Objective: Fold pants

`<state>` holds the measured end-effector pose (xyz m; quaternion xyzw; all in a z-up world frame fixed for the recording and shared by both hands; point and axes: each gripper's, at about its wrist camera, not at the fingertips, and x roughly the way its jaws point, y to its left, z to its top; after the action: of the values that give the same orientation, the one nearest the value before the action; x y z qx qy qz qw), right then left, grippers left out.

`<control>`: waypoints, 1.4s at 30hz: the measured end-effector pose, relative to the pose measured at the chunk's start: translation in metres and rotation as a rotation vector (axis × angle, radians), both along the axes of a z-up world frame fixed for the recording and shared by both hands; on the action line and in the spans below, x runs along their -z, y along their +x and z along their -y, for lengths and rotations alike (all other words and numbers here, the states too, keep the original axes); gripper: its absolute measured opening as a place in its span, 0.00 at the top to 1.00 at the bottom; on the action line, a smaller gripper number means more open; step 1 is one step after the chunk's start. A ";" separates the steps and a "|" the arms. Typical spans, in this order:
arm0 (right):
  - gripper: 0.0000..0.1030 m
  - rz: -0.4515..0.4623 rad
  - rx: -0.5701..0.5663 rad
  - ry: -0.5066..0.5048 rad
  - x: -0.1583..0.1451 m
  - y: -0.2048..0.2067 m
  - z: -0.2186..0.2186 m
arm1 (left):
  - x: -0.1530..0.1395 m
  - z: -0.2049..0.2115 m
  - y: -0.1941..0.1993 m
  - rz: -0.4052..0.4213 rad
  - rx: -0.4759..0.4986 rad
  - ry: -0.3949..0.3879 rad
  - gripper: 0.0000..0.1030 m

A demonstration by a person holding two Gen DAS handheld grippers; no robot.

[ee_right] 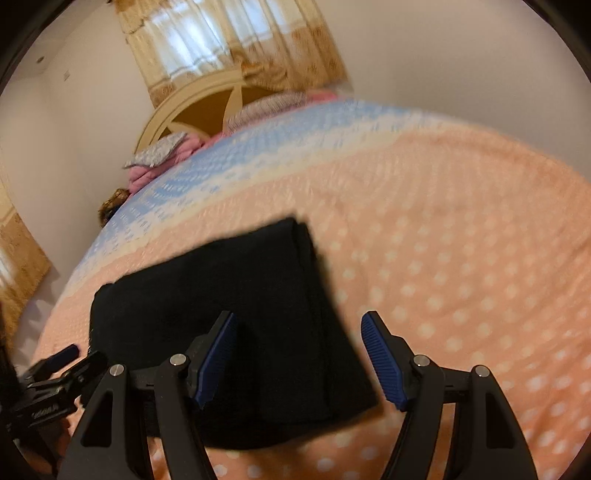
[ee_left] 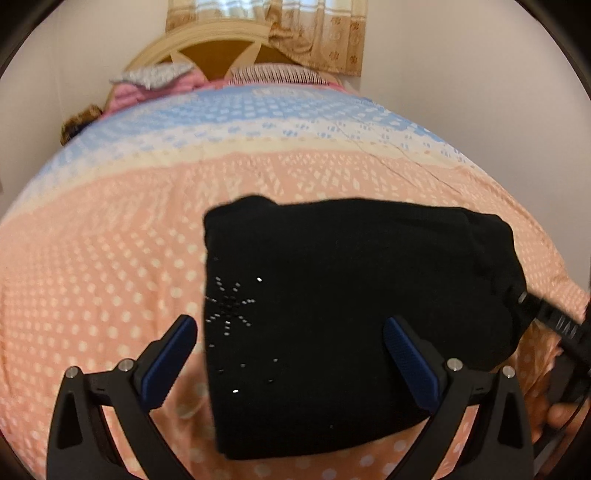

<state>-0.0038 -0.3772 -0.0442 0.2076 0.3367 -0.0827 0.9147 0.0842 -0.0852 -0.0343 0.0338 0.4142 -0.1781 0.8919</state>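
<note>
The black pants (ee_left: 332,314) lie folded into a compact rectangle on the bed, with small shiny studs near their left edge. They also show in the right wrist view (ee_right: 236,325). My left gripper (ee_left: 291,354) is open and empty, hovering just above the near left part of the pants. My right gripper (ee_right: 299,354) is open and empty above the pants' near right edge. The right gripper's body (ee_left: 554,325) shows at the pants' right side in the left wrist view, and the left gripper's fingers (ee_right: 64,354) show at the lower left of the right wrist view.
The bed cover (ee_left: 110,258) is peach with white dots, turning blue and white farther away. Pillows (ee_left: 155,75) and a cream and brown headboard (ee_left: 221,44) stand at the far end, with curtains (ee_left: 325,33) behind. White walls flank the bed.
</note>
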 end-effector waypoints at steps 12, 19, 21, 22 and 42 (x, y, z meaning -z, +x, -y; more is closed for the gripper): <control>0.37 -0.030 -0.051 -0.055 0.007 0.001 -0.016 | 0.018 -0.024 0.006 -0.170 -0.033 -0.225 0.01; 0.52 -0.037 -0.087 -0.109 0.004 0.000 -0.027 | 0.007 -0.022 -0.006 -0.135 -0.005 -0.231 0.47; 0.56 -0.036 -0.093 -0.132 0.003 0.000 -0.031 | 0.007 -0.022 -0.005 -0.124 -0.014 -0.215 0.59; 0.58 -0.034 -0.096 -0.154 0.002 -0.001 -0.034 | 0.007 -0.025 -0.003 -0.123 -0.022 -0.217 0.66; 0.70 0.095 -0.063 -0.391 -0.023 -0.021 -0.068 | -0.024 -0.021 -0.025 0.103 -0.001 -0.089 0.86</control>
<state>-0.0246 -0.3088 -0.0207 0.0188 0.2769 -0.1080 0.9546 0.0596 -0.0644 -0.0101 0.0029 0.3593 -0.1940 0.9128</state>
